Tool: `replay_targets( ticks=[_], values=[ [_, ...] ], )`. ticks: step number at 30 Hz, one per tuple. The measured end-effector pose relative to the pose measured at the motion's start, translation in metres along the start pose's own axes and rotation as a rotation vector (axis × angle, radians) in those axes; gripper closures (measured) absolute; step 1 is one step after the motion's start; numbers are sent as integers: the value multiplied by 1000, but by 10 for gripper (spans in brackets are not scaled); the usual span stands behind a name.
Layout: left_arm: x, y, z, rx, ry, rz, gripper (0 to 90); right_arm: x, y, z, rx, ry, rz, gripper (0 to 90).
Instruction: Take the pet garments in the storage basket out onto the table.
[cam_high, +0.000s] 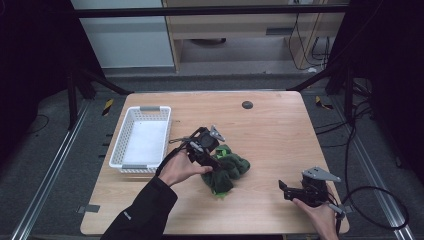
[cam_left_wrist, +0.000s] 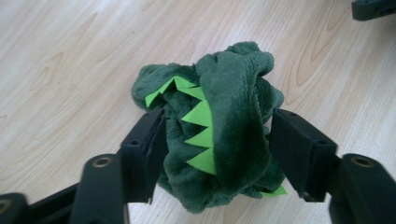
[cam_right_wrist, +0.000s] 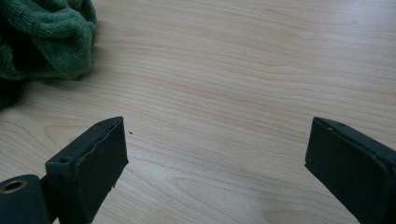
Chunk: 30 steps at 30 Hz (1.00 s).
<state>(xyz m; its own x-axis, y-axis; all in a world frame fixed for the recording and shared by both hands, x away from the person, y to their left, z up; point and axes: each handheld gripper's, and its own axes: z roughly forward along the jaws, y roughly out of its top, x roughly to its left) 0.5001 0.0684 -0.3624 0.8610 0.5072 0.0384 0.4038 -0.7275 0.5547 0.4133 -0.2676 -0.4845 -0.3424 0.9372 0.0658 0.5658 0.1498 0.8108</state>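
A dark green plush toy (cam_high: 227, 170) with light green felt spikes lies crumpled near the middle of the wooden table (cam_high: 272, 132). My left gripper (cam_high: 214, 166) reaches onto it from the left. In the left gripper view the two black jaws press on either side of the plush toy (cam_left_wrist: 224, 130), so my left gripper (cam_left_wrist: 217, 144) is shut on it. My right gripper (cam_high: 284, 190) rests low at the front right, open, apart from the toy. Its jaws (cam_right_wrist: 217, 154) stand wide over bare wood, with the plush toy (cam_right_wrist: 42, 42) at the upper left.
A white plastic basket (cam_high: 116, 150) with grey handles stands at the table's left side, with nothing in it. A small black round disc (cam_high: 247, 104) sits near the far edge. Cables trail off the right side of the table.
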Motion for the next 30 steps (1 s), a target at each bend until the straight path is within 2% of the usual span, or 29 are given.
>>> replay_targets(
  ticks=[2, 6, 11, 13, 18, 25, 27, 30],
  values=[
    [1, -4, -8, -30, 17, -6, 329, 0, 0, 0, -2, -1, 0, 55],
    [2, -9, -15, -59, 17, -19, 299, 0, 0, 0, -5, -4, 5, 55],
    [2, -21, -28, -111, 37, -34, 274, -1, 0, 0, -6, -6, 5, 54],
    [3, -30, -37, -160, 53, -60, 267, 0, 0, 0, -4, -7, 7, 54],
    [7, -44, -45, -187, 77, -89, 261, -1, 0, 0, -7, -10, 4, 54],
    [11, -75, -56, -247, 105, -151, 261, -2, -1, 0, -10, -17, -5, 54],
    [12, -88, -58, -266, 134, -176, 261, -2, -1, 1, -9, -16, -5, 53],
    [13, -96, -61, -293, 138, -196, 258, -2, -2, 1, -7, -16, -5, 52]
  ],
)
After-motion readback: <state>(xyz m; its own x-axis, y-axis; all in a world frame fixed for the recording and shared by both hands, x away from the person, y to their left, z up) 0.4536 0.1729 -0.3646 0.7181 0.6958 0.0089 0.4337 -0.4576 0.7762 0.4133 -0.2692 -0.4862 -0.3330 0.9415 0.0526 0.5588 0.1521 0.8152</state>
